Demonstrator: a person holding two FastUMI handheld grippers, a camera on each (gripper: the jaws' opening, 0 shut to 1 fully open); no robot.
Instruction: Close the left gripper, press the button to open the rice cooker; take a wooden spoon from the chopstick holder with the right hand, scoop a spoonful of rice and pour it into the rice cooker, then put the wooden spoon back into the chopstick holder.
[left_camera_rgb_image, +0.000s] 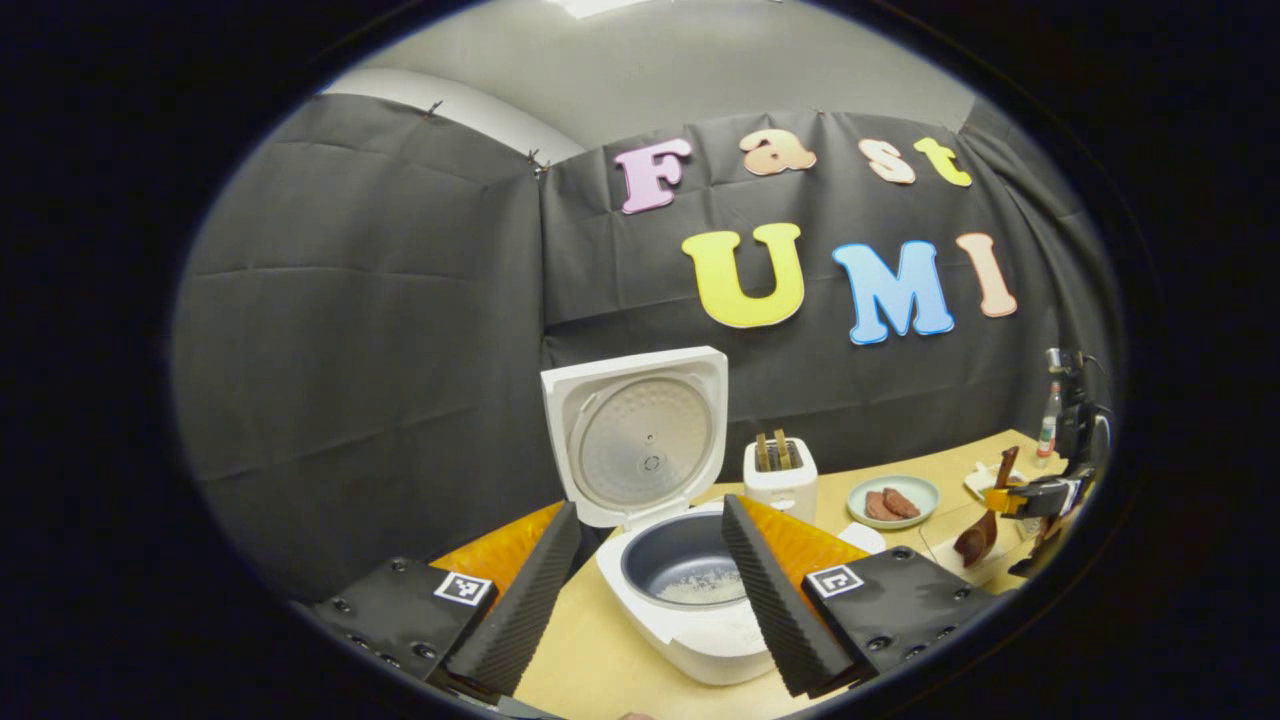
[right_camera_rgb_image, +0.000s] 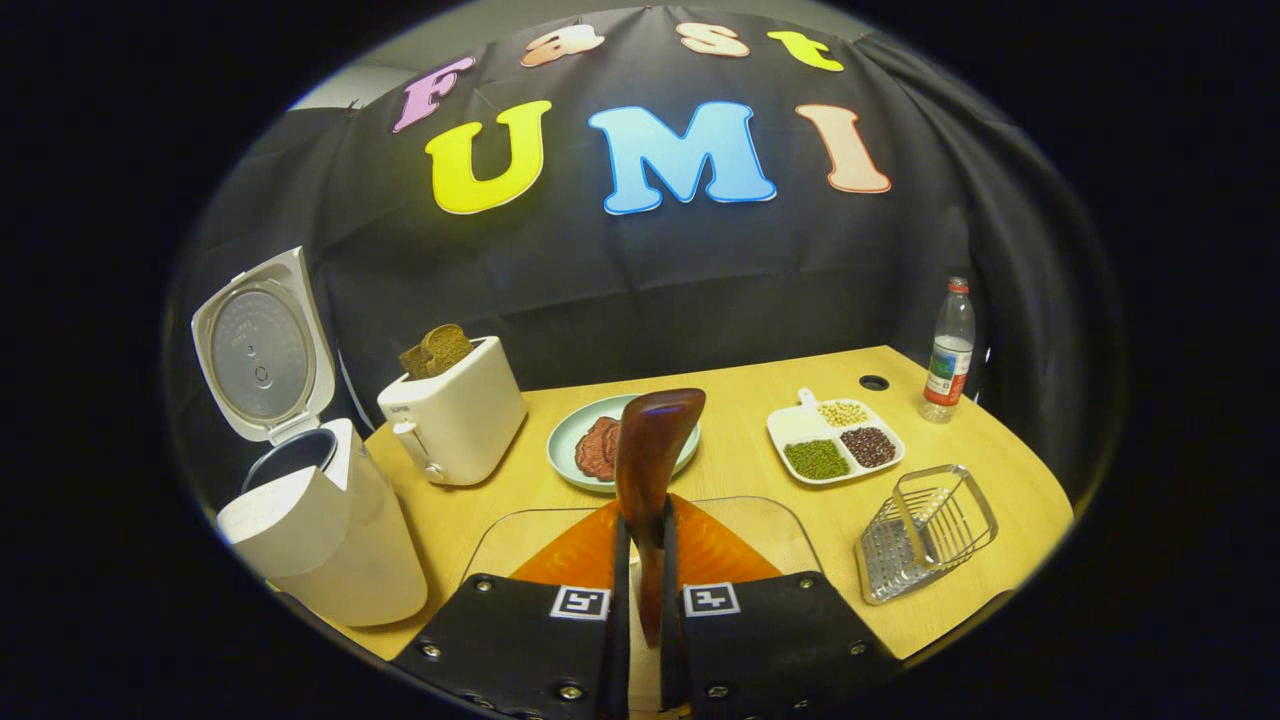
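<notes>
The spoon (right_camera_rgb_image: 650, 470) stands upright between the right gripper's (right_camera_rgb_image: 640, 600) two fingers, which clamp its handle; the bowl end rises above the fingertips, and the handle's lower end is hidden between the pads. In the left gripper view the same spoon (left_camera_rgb_image: 978, 535) hangs bowl-down from the right gripper (left_camera_rgb_image: 1035, 497) at the far right, small and distorted at the picture's edge. The cooker (left_camera_rgb_image: 690, 600) sits on the table (left_camera_rgb_image: 600, 660) with its lid (left_camera_rgb_image: 640, 435) swung up; a small patch of rice (left_camera_rgb_image: 705, 583) lies in the grey pot, partly hidden behind a finger. The left gripper (left_camera_rgb_image: 640, 590) hovers in front of the cooker, its two fingers spread wide with nothing between them. Beyond the spoon lie one plate (right_camera_rgb_image: 570, 445) of meat slices, one toaster (right_camera_rgb_image: 455, 415) holding bread, one tray (right_camera_rgb_image: 835, 435) with three kinds of beans, one wire holder (right_camera_rgb_image: 925, 530) tilted near the table edge, and one bottle (right_camera_rgb_image: 950, 350). A clear lid or dish lies under the right gripper, hard to make out.
</notes>
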